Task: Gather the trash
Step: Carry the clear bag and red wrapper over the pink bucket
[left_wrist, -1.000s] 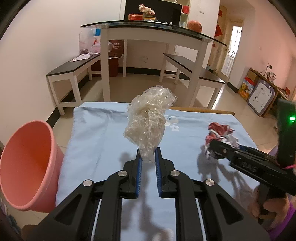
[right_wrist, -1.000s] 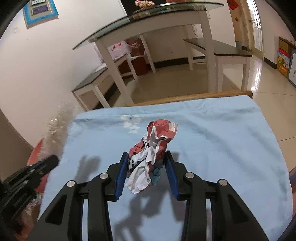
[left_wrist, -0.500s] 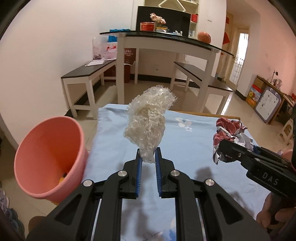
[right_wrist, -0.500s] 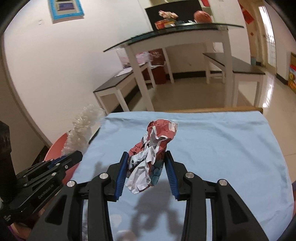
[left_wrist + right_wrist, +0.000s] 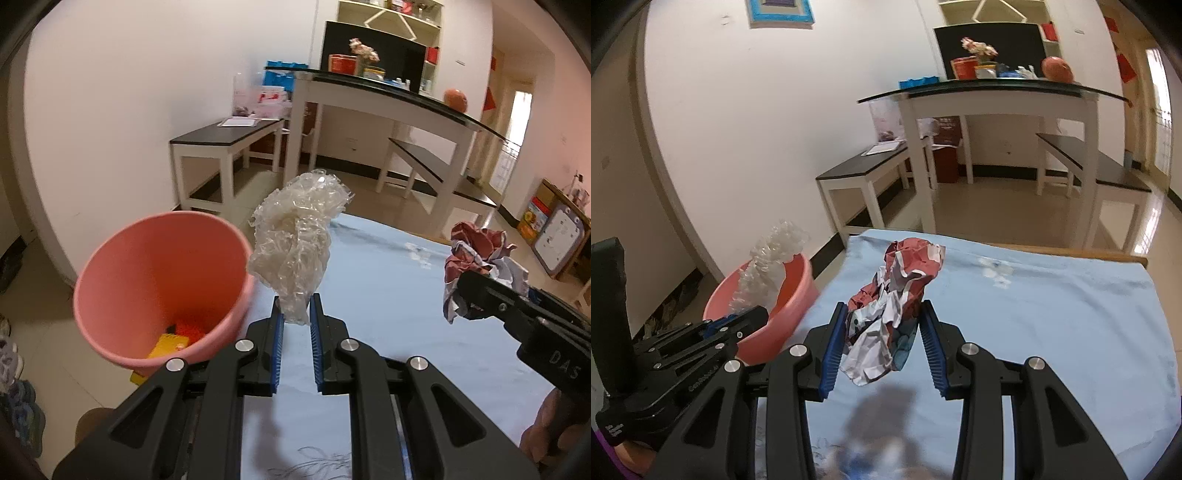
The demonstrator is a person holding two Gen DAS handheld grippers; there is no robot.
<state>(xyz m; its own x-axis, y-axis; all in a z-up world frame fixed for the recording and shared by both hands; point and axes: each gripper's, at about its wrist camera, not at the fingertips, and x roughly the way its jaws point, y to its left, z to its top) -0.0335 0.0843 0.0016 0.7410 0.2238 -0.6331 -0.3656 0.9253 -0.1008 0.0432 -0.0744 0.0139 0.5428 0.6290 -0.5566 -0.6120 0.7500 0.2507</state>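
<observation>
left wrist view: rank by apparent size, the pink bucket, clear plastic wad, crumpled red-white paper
1. Round pink plastic bucket, clearly the largest.
2. Crumpled clear plastic wad, in the left gripper.
3. Crumpled red-and-white paper ball, in the right gripper; partly hidden, so its true size is unsure.

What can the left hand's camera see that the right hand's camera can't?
Only the left wrist view looks down into the pink bin, where yellow and orange scraps lie at the bottom. Only the right wrist view shows the blue-framed picture on the wall. Both show the clear plastic wad pinched in the left gripper, the crumpled red and white paper in the right gripper, and the blue cloth.
</observation>
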